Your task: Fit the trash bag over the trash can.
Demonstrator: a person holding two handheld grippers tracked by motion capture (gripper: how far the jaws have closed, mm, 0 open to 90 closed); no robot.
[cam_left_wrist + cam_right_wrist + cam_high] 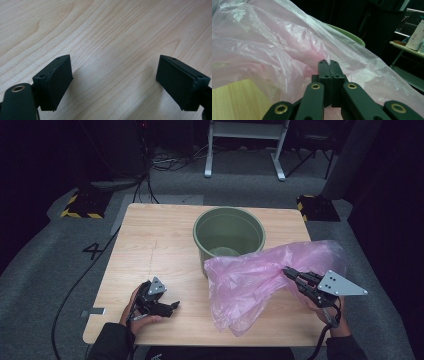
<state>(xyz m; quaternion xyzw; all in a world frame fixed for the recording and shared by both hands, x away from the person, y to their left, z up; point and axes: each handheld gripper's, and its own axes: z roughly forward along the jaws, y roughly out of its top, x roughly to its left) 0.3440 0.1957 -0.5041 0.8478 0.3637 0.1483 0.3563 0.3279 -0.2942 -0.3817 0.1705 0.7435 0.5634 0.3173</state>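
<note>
Over the right half of the wooden table (150, 240), a pink plastic bag (255, 280) hangs in the air, pinched by the right gripper (287, 271). Its film is thin, translucent and heavily crinkled, with pale glints along the creases; the colour deepens where layers overlap (most of all in the bunched folds low at the front). From the high view the bag spreads wide from the pinch point, its upper part billowing back toward the table's right edge and its lower part sagging down until it reaches the tabletop near the front edge. One side of it lies against the near rim of the green plastic bucket (229, 232), which stands upright at the middle of the table's far half.

From the right gripper view, the right gripper's (329, 62) jaws are pressed tight together with a ridge of the pink plastic bag (274, 50) caught between them, the film fanning out on both sides; the bucket's (352, 36) green rim shows just behind it.

Near the table's front left, the left gripper (170, 309) rests low over the wood in the person's hand, well apart from the bag. Its jaws stand wide apart with bare table (112, 37) between them.
</note>
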